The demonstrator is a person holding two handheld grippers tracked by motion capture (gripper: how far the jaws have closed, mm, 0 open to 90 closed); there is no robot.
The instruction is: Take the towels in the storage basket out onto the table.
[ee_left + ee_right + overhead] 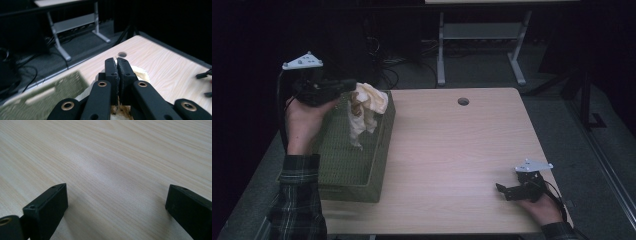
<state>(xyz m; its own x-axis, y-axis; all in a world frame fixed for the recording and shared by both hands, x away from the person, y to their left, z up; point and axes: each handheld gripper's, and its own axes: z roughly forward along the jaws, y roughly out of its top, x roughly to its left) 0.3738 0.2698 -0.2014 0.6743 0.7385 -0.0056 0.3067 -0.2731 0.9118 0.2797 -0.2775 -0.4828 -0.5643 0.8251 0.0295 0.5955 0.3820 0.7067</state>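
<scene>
My left gripper [353, 89] is raised above the green woven basket [377, 167] at the table's left side, shut on a crumpled cream cloth [364, 112] that hangs down from its jaws over the basket. In the left gripper view the two black jaws of my left gripper [117, 62] press together, and the cloth [140, 72] bulges out behind and below them. My right gripper [501, 190] rests low on the table near the front right corner, held by a hand. In the right gripper view my right gripper [117, 202] stands open, with bare wood between its jaws.
The light wooden table [452, 150] has a round cable hole [463, 101] near its far edge. Beyond it stand the grey legs of another table [441, 55] and loose cables on a dark floor. The basket takes up the table's left edge.
</scene>
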